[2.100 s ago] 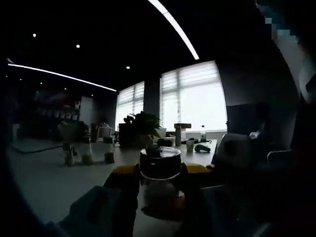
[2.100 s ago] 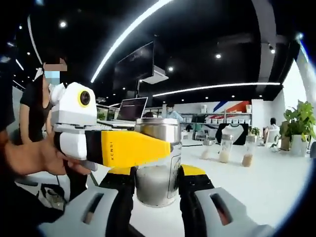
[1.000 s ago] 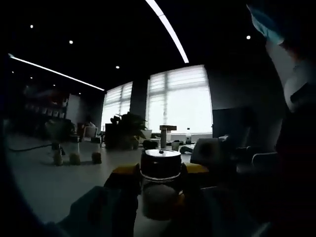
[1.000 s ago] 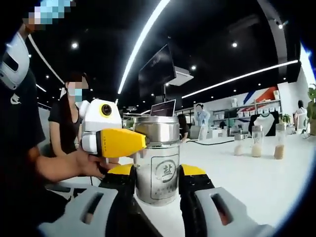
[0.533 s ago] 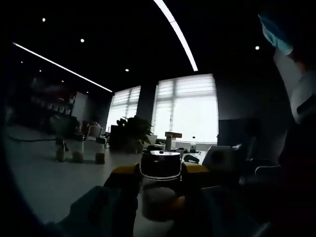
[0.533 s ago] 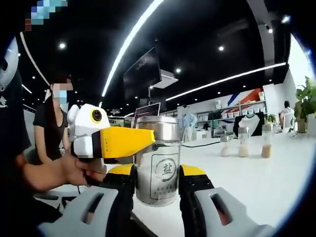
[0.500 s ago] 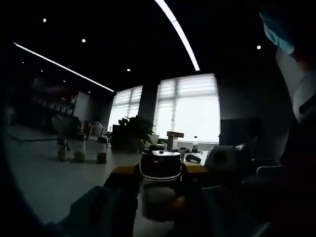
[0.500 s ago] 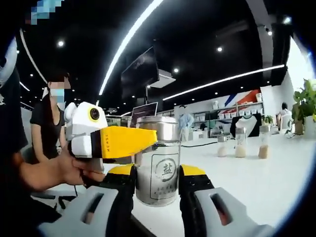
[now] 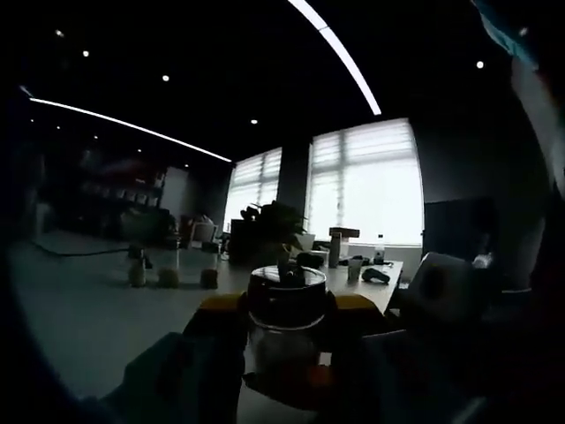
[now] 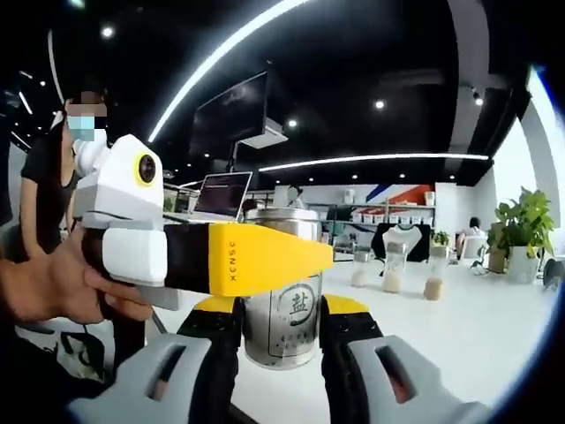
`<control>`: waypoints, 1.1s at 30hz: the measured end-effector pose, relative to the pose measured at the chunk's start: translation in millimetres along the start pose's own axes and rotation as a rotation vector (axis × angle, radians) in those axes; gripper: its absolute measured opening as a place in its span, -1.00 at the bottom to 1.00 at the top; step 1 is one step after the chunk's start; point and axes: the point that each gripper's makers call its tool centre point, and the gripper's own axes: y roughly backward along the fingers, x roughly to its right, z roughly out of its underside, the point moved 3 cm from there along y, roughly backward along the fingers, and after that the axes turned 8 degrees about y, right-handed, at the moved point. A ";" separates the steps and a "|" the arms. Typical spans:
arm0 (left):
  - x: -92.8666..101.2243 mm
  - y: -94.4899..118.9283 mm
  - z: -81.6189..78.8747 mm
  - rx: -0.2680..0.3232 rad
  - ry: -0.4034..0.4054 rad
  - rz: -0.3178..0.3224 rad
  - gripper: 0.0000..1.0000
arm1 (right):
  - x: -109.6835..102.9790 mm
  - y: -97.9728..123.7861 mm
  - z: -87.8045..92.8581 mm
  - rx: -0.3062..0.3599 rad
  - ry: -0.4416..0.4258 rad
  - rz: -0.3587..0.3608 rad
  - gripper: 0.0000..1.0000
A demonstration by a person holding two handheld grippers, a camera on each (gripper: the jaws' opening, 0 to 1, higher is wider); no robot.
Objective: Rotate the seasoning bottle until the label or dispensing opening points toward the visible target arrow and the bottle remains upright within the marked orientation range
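Seasoning bottle [image 10: 284,323] upright between right claw [image 10: 281,329] jaws.

Left tongs [image 10: 331,256] reach further across the seasoning bottle [image 10: 282,325] – label partly covered

An open-plan office or demo lab: a long white tabletop [image 10: 477,327] runs under a black ceiling with linear light strips [image 10: 229,49] and spotlights. A hanging monitor [image 10: 231,119], an open laptop [image 10: 221,194], potted plants [image 10: 521,221], wall shelving [image 10: 388,216], tall blind-covered windows [image 9: 366,181] and seated people suggest a shared workspace.
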 end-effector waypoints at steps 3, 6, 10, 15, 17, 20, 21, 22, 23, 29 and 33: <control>-0.9 2.8 -1.3 -0.005 -0.028 0.018 -0.27 | -1.2 -0.5 -0.9 0.030 -0.003 -0.073 -0.36; -2.8 6.0 -2.3 -0.022 -0.029 0.049 -0.27 | -6.1 3.6 -1.8 0.063 -0.135 -0.220 -0.37; 2.4 11.2 -6.4 -0.015 0.018 0.143 -0.27 | -6.0 8.4 -5.3 0.101 -0.151 -0.267 -0.35; 10.0 15.7 -7.7 -0.029 0.004 0.217 -0.27 | -14.1 10.6 -9.7 0.124 -0.175 -0.325 -0.33; 11.9 17.7 -7.7 -0.036 0.003 0.242 -0.27 | -16.8 11.3 -10.5 0.129 -0.178 -0.343 -0.32; 17.4 21.3 -8.5 -0.037 0.007 0.296 -0.27 | -21.5 12.8 -13.5 0.145 -0.191 -0.379 -0.32; 18.7 21.9 -8.6 -0.038 0.013 0.309 -0.27 | -23.2 13.8 -14.5 0.149 -0.194 -0.389 -0.32; 20.0 22.7 -8.8 -0.037 0.018 0.322 -0.27 | -24.2 14.2 -15.3 0.150 -0.195 -0.394 -0.32; 20.9 22.5 -8.7 -0.036 0.018 0.328 -0.27 | -26.4 15.4 -16.7 0.147 -0.193 -0.392 -0.33; 16.9 13.6 -18.0 0.019 0.034 0.247 -0.27 | -13.3 13.5 -23.9 0.173 -0.207 -0.247 -0.35; 11.5 7.5 -17.8 0.021 0.044 0.151 -0.29 | -1.1 11.4 -18.7 0.136 -0.167 -0.116 -0.35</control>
